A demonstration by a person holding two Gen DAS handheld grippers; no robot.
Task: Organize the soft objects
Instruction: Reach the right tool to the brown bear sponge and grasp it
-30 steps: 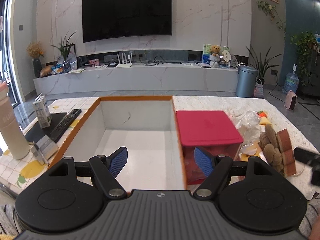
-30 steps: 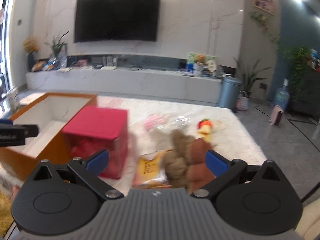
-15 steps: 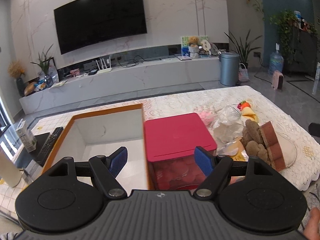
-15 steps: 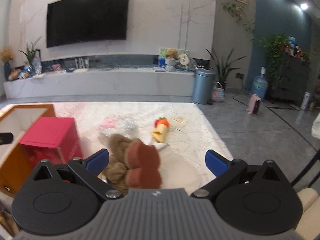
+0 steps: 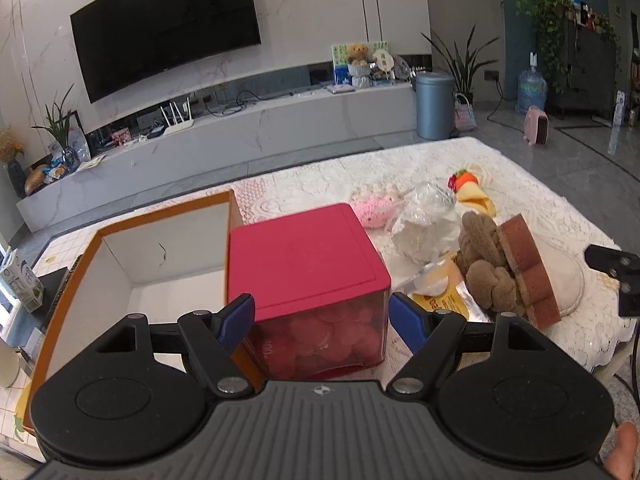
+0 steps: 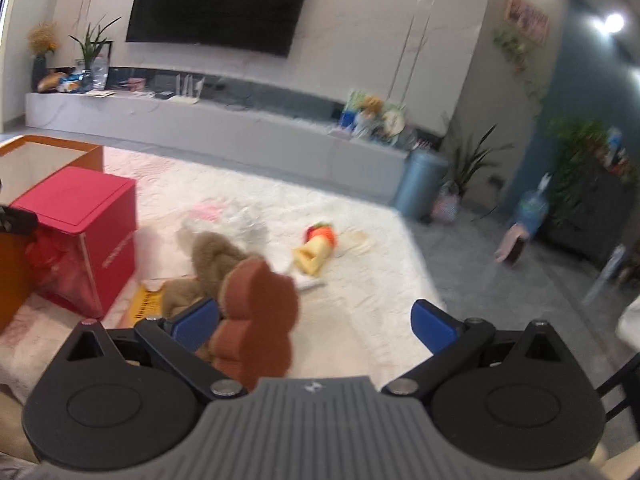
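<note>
Clearly, neither claw has anything in its grip. The left claw (image 5: 322, 316) hangs with its blue fingers spread wide on either side of the red box (image 5: 308, 264), which stands on the table (image 5: 532, 204) against the wall of the orange-rimmed bin (image 5: 60, 280). The right claw (image 6: 316, 322) is likewise released, and the brown plush toy (image 6: 248, 304) sits just beside its left finger, off-centre in the gap; contact cannot be judged, as this view is blurred.

The soft things lie clustered on the lace cloth to the right of the red box: the brown plush toy, a pink knitted toy (image 5: 374, 208), a crumpled clear bag (image 5: 424, 220), a yellow packet (image 5: 440, 296) partly under the plush, and a carrot-topped yellow toy (image 5: 472, 196) further back.

The main risk, as I judge it, is a lopsided close. With the plush pressed toward one finger, the claw may pinch only an ear or edge, and the soft body could fold and slip out on lifting. The yellow packet beneath could be dragged along. The clear bag, being light, may snag and trail. The cloth may bunch if the fingers dip too low. The red box stands between the toys and the bin, so a low carry could knock it.
</note>
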